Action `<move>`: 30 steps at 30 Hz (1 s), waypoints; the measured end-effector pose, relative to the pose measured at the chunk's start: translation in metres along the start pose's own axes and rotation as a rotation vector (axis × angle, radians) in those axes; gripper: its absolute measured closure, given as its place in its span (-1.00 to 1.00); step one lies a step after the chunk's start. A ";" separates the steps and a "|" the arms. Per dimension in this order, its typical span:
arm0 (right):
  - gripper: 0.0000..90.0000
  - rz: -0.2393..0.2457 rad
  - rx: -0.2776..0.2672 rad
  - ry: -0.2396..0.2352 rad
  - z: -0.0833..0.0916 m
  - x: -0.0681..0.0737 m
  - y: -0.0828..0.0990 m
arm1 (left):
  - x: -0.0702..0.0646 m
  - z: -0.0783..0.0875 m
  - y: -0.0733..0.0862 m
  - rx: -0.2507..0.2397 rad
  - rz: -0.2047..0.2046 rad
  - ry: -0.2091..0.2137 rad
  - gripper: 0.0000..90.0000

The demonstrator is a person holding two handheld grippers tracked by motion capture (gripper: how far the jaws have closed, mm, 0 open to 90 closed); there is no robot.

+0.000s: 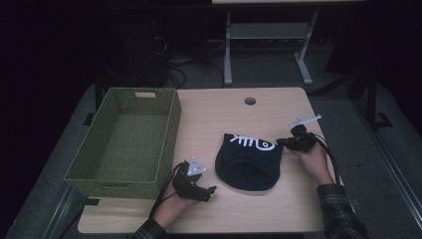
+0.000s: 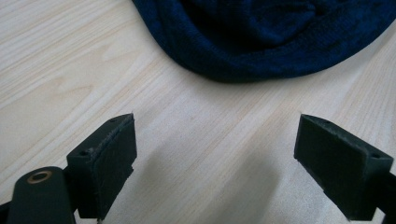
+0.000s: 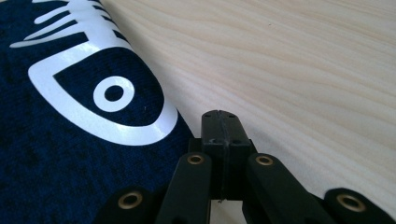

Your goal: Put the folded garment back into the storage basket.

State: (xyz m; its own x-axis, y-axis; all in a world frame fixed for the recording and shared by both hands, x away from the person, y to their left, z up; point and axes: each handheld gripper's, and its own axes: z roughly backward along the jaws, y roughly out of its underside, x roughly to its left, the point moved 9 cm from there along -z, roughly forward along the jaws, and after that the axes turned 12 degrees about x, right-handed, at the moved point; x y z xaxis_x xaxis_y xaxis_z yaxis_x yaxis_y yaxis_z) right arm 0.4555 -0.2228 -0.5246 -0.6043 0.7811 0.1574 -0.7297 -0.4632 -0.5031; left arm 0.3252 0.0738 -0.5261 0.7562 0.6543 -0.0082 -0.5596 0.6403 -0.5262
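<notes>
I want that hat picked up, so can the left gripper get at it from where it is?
Probably yes: the left gripper is open, facing the hat, with bare table between them.

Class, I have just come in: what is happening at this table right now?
A person sits at a wooden table with tongs in each hand, working on a dark blue knit hat that has a white fish-skeleton print. The right tongs are shut, tips at the hat's edge; whether they pinch the fabric is unclear. The left tongs stand open just short of the hat's rim. A woven green basket sits at the left.
</notes>
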 end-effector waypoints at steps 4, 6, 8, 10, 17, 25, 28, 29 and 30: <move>1.00 0.010 0.000 -0.003 0.003 0.005 0.006 | 0.001 -0.001 0.000 0.005 -0.004 0.004 -0.73; 1.00 0.014 0.004 -0.001 0.005 0.007 0.009 | 0.002 -0.001 0.000 0.008 -0.011 0.000 -0.73; 1.00 0.026 0.007 -0.001 0.006 0.010 0.012 | 0.002 -0.001 0.000 0.007 -0.002 0.002 -0.73; 1.00 0.034 0.002 0.002 0.008 0.013 0.013 | 0.002 -0.001 0.000 0.008 -0.002 0.002 -0.73; 1.00 0.055 0.015 -0.010 0.010 0.024 0.025 | 0.003 -0.002 0.001 0.013 0.003 0.005 -0.72; 1.00 0.087 0.024 -0.012 0.016 0.036 0.036 | 0.003 -0.002 0.001 0.014 0.002 0.005 -0.72; 1.00 0.095 0.022 -0.015 0.019 0.042 0.041 | 0.004 -0.002 0.001 0.018 -0.001 0.004 -0.72; 1.00 0.102 0.024 -0.014 0.019 0.043 0.043 | 0.004 -0.002 0.001 0.018 -0.001 0.004 -0.72; 1.00 0.101 0.031 -0.017 0.019 0.045 0.046 | 0.004 -0.002 0.001 0.018 0.000 0.005 -0.72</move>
State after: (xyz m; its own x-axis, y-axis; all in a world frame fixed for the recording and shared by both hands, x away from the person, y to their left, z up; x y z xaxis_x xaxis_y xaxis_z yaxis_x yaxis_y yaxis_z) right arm 0.3889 -0.2173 -0.5242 -0.6803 0.7227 0.1218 -0.6742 -0.5519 -0.4908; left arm 0.3281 0.0762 -0.5281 0.7578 0.6524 -0.0125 -0.5658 0.6474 -0.5107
